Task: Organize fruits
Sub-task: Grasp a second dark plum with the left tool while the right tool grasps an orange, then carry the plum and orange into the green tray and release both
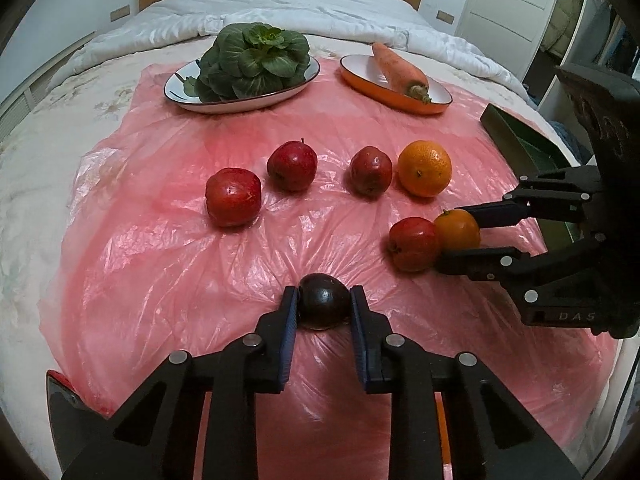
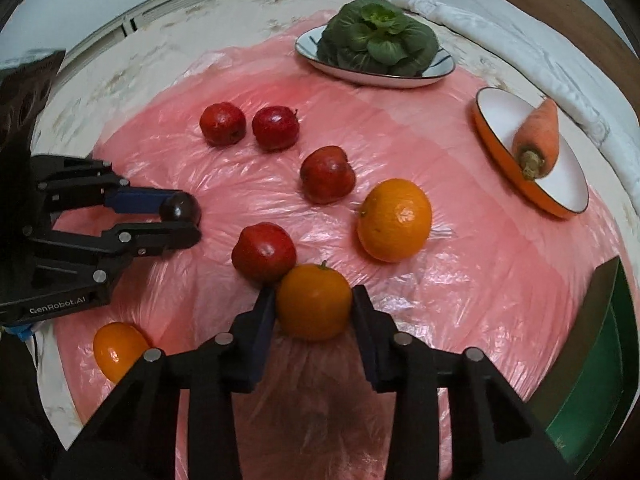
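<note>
My left gripper [image 1: 324,304] is shut on a dark purple round fruit [image 1: 323,305], low over the pink plastic sheet [image 1: 160,248]; it also shows in the right wrist view [image 2: 182,216]. My right gripper [image 2: 314,304] is shut on a small orange [image 2: 314,302], which touches a red apple [image 2: 264,252]. A larger orange [image 2: 394,220] and three more red apples [image 2: 327,174] [image 2: 275,127] [image 2: 222,123] lie on the sheet. Another small orange [image 2: 118,350] lies near the front left edge.
A white plate with leafy greens [image 1: 256,60] and an orange dish with a carrot [image 1: 400,68] stand at the back. A dark green tray [image 2: 596,360] sits at the right edge. White bedding and a wooden headboard lie behind.
</note>
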